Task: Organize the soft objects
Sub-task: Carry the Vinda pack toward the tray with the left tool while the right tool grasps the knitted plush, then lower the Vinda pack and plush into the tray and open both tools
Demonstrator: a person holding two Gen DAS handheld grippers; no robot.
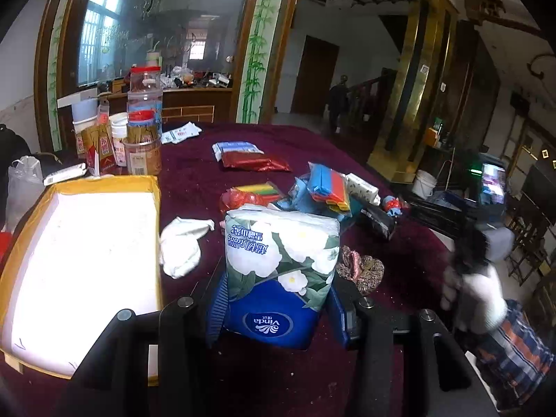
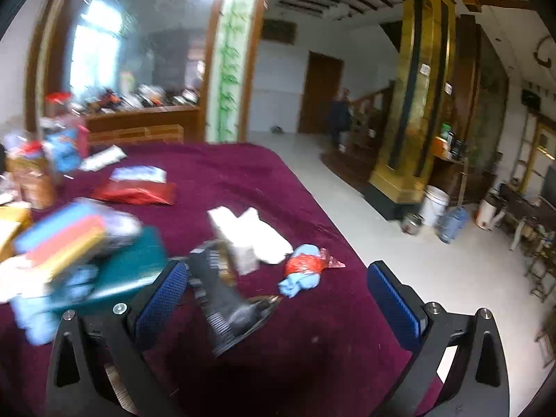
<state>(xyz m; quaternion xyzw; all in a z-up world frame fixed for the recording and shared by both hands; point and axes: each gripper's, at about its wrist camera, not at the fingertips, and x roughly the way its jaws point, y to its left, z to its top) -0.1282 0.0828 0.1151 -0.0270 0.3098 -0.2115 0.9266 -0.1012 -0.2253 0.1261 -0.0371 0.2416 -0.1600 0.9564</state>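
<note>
The left tongs (image 1: pixel 278 312) pinch a flowered tissue pack (image 1: pixel 281 271) between their blue pads, holding it above the maroon worktop (image 1: pixel 208 173), just right of the near-left foam-lined box (image 1: pixel 80 260). The right tongs (image 2: pixel 278 299) stand spread and hold nothing, over a blurred dark packet (image 2: pixel 226 299).

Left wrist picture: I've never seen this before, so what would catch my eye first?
Probably the flowered tissue pack, clamped between the left gripper jaws low in the middle. Left of it sits a bright white tray with a yellow rim, and behind it a colourful heap of packets on the maroon tablecloth.
</note>
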